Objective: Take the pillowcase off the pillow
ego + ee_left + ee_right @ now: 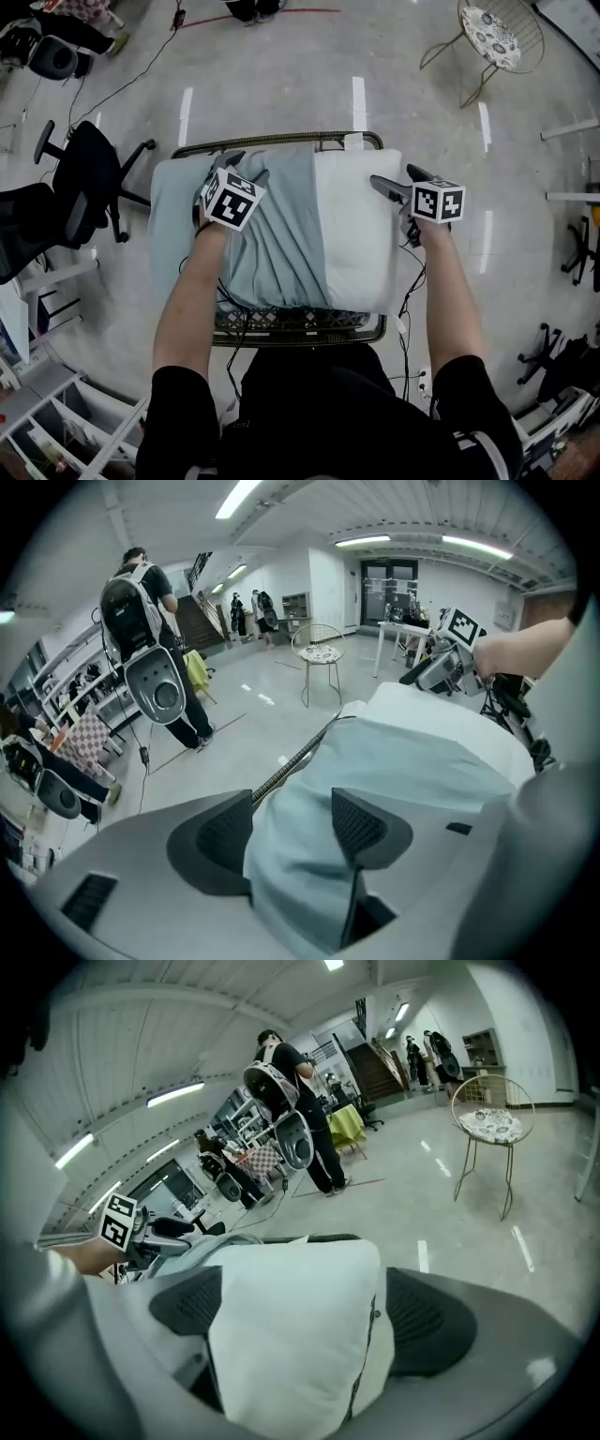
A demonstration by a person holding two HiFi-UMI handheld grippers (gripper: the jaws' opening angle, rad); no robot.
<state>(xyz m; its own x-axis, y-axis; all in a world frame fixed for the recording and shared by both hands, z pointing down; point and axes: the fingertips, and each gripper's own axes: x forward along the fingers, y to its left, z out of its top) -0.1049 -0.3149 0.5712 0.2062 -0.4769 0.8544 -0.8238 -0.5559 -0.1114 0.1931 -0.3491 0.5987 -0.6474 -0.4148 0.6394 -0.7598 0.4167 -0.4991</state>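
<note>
Left gripper [292, 829] above table [300, 324] (glossy floor [281, 75])

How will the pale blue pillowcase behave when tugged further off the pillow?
Probably floppy: the pale blue fabric pillowcase lies in loose folds. Likely to bunch when pulled, as it is gathered against the plump white pillow.

I've got the pillow [354, 234] lying on the wire table [300, 328] right in front of me. The pillowcase [272, 244] sits on the pillow's left part, and the right part is out of it. Left gripper [221, 167] is over the table's far left, with a pillowcase fold between its jaws. Right gripper [394, 178] is at the pillow's far right edge, pillow corner between its jaws. Office chair [89, 178] is left of the table, wire chair [492, 37] far right.
</note>
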